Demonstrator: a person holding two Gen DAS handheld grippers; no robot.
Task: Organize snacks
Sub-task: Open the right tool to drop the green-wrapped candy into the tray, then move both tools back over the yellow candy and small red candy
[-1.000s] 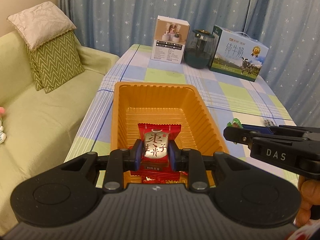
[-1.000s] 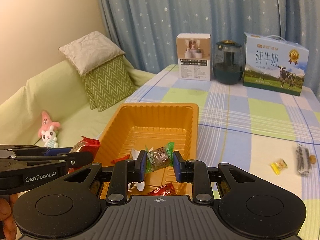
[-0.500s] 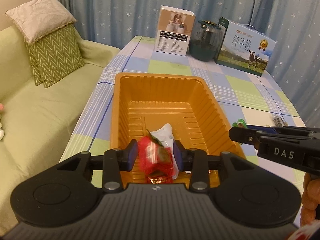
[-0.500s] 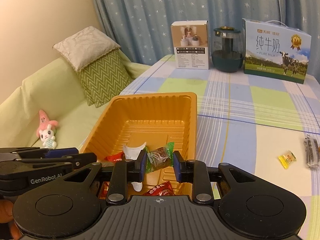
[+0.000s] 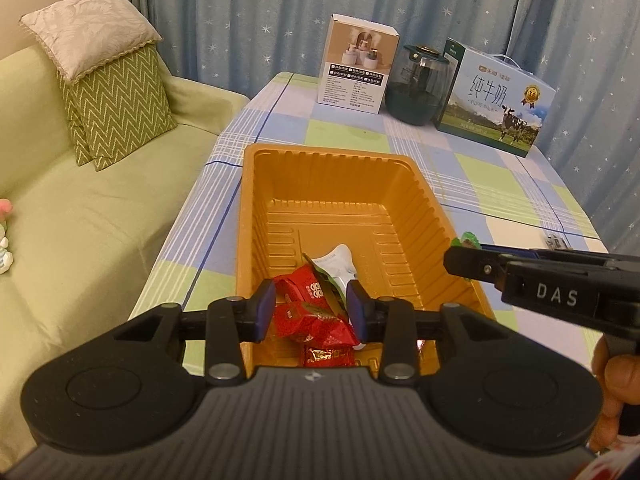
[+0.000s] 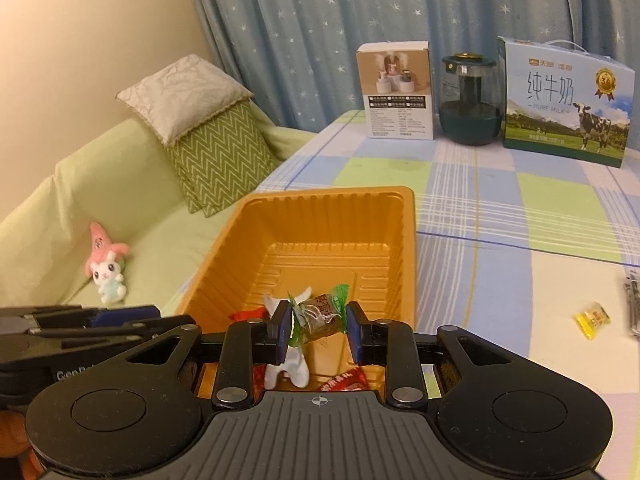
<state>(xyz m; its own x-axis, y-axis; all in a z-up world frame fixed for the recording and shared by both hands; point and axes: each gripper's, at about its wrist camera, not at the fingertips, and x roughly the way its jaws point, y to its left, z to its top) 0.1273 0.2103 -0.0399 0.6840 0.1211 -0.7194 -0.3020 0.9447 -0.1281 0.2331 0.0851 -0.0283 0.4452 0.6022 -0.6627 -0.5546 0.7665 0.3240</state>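
Now right gripper [image 6: 316, 330] fingers pinch green-ended candy [image 6: 320, 312] above orange tray [image 6: 404, 240]; left gripper [image 5: 311, 312] fingers parted, empty

1. A tray [image 5: 256, 208] sat on the table [image 6: 500, 216], near its left edge, beside the sofa [image 5: 92, 216].
2. Several wrapped snacks [image 5: 316, 320] lay in the tray's near end.
3. Behind the tray, a carton [image 6: 398, 92], a jar [image 6: 470, 104] and a milk box [image 6: 564, 104] stood in a row, left to right.
4. A small candy [image 6: 592, 319] lay on the table, right of the tray.
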